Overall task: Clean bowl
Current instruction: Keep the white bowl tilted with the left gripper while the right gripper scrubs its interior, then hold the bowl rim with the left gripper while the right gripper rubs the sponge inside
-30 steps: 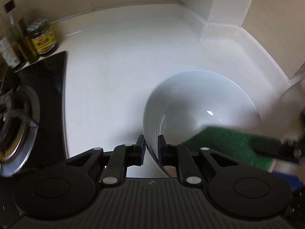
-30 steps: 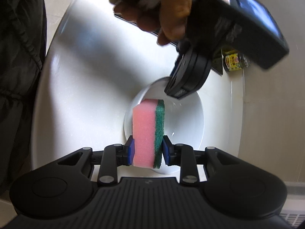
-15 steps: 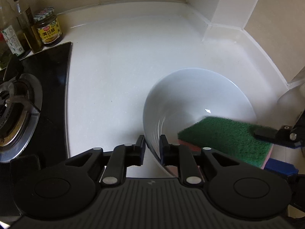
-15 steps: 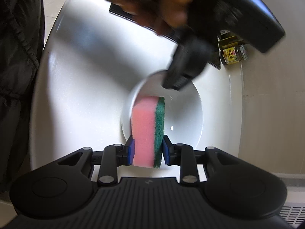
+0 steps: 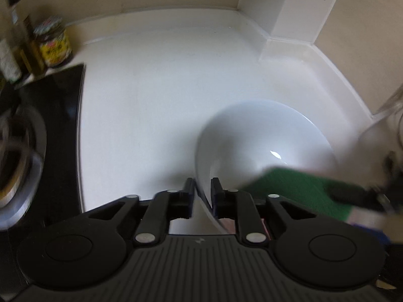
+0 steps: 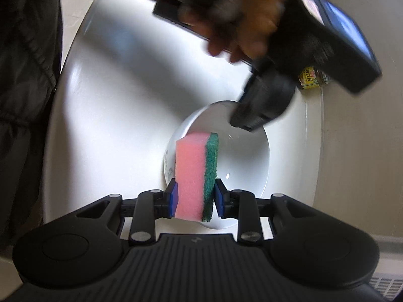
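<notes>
The bowl (image 5: 262, 141) sits on the white surface (image 5: 156, 95), out toward the corner where the walls meet and away from the stove (image 5: 37, 136). That leaves bare room all round it for two hands to work.

The left tool (image 5: 203, 196) straddles the bowl's near rim, one finger outside the wall and one inside. This looks like a steadying hold, meant to keep the light bowl from sliding or spinning while it is scrubbed. Its jaws are opening at this moment: the rim is between them, with a gap showing on the outer side, so the pinch seems to be letting go, though blur hides whether the inner pad touches. The right wrist view shows the hand (image 6: 252, 22) carrying this tool from above, tipped steeply down at the far rim.

The right tool (image 6: 194, 200) is clamped on the sponge (image 6: 196, 173), pressing its pink foam on one side and its green scouring layer on the other. The sponge is gripped by its near end and stands on edge, so most of its length sticks out ahead of the fingers and reaches into the bowl. Held this way the green face can be turned against the inner wall without the tool itself scraping the glaze. In the left wrist view that green face (image 5: 299, 191) lies low in the bowl on the right.

With the left hold loosening, I judge the bowl is about to be re-gripped or turned, so that the sponge can reach a fresh part of the wall. No dirt or foam is visible inside the bowl.
</notes>
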The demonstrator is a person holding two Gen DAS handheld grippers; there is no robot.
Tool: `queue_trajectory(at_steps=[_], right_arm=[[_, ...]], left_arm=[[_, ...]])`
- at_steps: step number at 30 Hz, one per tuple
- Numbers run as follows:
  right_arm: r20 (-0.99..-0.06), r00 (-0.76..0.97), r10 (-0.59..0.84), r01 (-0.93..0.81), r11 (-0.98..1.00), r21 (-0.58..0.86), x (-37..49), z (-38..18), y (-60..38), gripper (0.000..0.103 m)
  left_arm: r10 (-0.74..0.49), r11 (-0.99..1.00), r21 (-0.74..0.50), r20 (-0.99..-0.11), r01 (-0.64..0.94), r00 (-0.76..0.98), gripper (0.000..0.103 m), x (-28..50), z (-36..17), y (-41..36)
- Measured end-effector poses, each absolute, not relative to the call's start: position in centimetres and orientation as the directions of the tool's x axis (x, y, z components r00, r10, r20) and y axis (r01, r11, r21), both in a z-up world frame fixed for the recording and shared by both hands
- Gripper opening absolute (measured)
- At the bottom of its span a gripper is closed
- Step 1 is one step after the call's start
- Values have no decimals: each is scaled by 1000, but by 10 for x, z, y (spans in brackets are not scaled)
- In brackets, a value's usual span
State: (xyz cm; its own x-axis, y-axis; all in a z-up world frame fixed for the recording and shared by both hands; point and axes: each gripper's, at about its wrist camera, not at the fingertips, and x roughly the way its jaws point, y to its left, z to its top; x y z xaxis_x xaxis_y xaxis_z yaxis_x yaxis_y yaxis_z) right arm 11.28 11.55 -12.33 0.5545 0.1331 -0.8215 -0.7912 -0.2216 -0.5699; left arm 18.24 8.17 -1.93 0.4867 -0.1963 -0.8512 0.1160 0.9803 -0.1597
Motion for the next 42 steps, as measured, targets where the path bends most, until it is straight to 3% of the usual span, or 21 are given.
queue_trajectory(at_steps=[3, 9, 12, 16, 22, 29, 34, 40, 42], right_arm=[[-820, 555, 142, -790, -218, -573, 111, -119, 114, 25], [-823, 551, 140, -777, -272, -567, 104, -118, 116, 25], [-821, 556, 126, -771, -289, -567, 105, -117, 110, 25], [-821, 559, 115, -777, -274, -567, 109, -116, 107, 25], [-818, 562, 127, -779, -251, -574, 108, -114, 106, 25], [-824, 550, 134, -773, -292, -564, 105, -108, 99, 25], [-826, 548, 132, -779, -280, -562, 107, -107, 95, 25], [-826, 546, 141, -781, -271, -563, 107, -103, 94, 25], [-824, 548, 144, -777, -278, -566, 104, -102, 95, 25]], left_arm=[[-180, 983, -141, -860, 116, 478, 23, 179, -22, 77], [-213, 974, -156, -872, 162, 440, 9, 221, -20, 82], [-258, 966, -237, -870, 102, 420, 17, 239, -19, 90], [-242, 969, -239, -863, 63, 444, 20, 213, -14, 96], [-230, 972, -229, -882, 51, 412, 20, 188, -24, 87], [-219, 976, -192, -891, 108, 397, 12, 234, -21, 84], [-207, 978, -182, -860, 99, 466, 13, 206, -6, 81], [-189, 982, -160, -872, 101, 451, 22, 181, -9, 75], [-185, 982, -155, -880, 103, 438, 18, 192, -11, 74]])
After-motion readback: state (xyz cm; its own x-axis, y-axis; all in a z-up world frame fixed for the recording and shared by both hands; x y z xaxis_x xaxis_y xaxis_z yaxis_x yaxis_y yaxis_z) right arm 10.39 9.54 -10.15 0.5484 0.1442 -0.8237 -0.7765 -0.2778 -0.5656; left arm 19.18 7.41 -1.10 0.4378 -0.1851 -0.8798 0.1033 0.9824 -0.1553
